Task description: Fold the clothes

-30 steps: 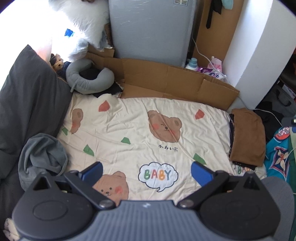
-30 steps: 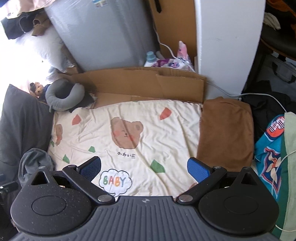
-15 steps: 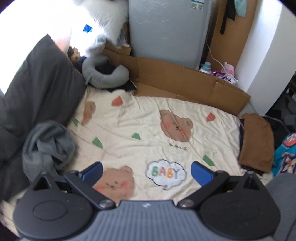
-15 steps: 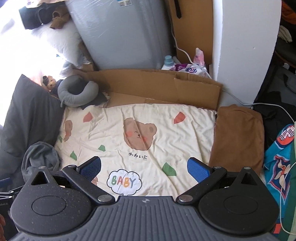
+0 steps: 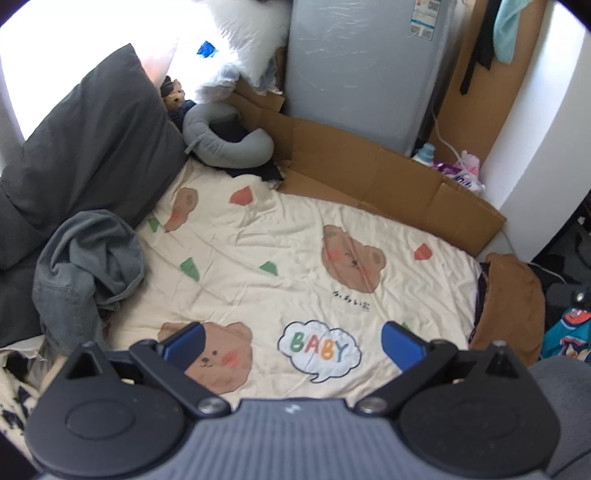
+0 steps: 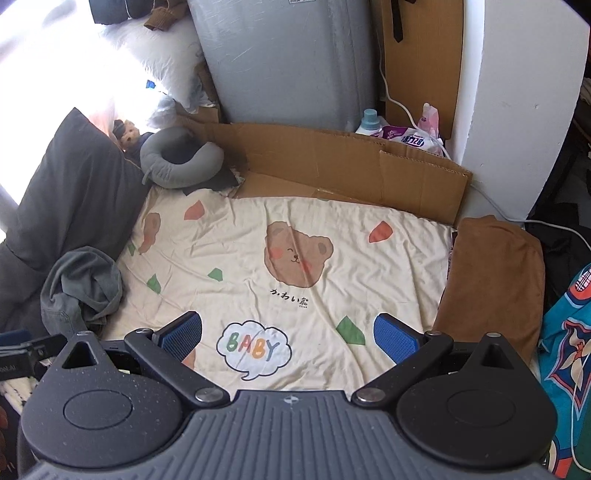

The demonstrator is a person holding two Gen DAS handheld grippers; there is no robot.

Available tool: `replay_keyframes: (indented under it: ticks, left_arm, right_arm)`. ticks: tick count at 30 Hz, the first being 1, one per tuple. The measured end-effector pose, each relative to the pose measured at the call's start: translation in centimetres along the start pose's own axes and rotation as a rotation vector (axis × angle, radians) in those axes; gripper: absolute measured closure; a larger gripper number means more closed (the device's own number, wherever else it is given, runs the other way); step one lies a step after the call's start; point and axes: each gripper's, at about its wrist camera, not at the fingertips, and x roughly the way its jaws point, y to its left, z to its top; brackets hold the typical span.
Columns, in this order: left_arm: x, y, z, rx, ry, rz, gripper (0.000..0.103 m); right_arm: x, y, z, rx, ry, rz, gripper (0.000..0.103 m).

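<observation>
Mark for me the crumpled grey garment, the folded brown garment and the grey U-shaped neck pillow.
crumpled grey garment (image 5: 88, 258), left wrist view, middle of the heap.
folded brown garment (image 6: 495, 273), right wrist view, centre of its top face.
grey U-shaped neck pillow (image 6: 166, 173), right wrist view, bottom of the curve.

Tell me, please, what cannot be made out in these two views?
- Grey garment: crumpled in both views, so its type is unclear.
- Brown garment: the left wrist view shows a dark layer under it; what that is stays hidden.
- Teal cloth: cut off by the right edge in both views.
- Label on the grey cabinet: too small to read.
- Window area, top left: overexposed.
</observation>
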Motion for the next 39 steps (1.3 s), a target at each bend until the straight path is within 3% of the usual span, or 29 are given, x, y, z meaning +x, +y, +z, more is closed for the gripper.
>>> replay_keyframes:
  ticks: [9,18,28,33,39]
  left_arm:
    - [1.8,-0.6,-0.7,-0.025,0.007,0.017,0.001]
    - [0.5,-0.9,-1.0,-0.043,-0.013,0.023,0.001]
    - [0.5,-1.5,-0.9,-0.057,0.039,0.002,0.001]
    - [0.5,-1.6,-1.0,-0.065,0.073,-0.014,0.001]
    - [-0.6,-2.1,-0.8,-0.053,0.056,0.023,0.001]
  right_arm:
    - [1.3,-1.2,-1.3,0.036,-0.014,-0.005,0.001]
    - [1.7,0.2,-2.0,-0.010,0.001,0.031,0.001]
    - [1.2,0.0,-2.2,0.011,0.055,0.068,0.001]
    - [0.5,-0.6,-2.3,0.019,0.066,0.040,0.001]
    - [-0.4,-0.5,-2.3,-0.005,0.073,0.013,0.001]
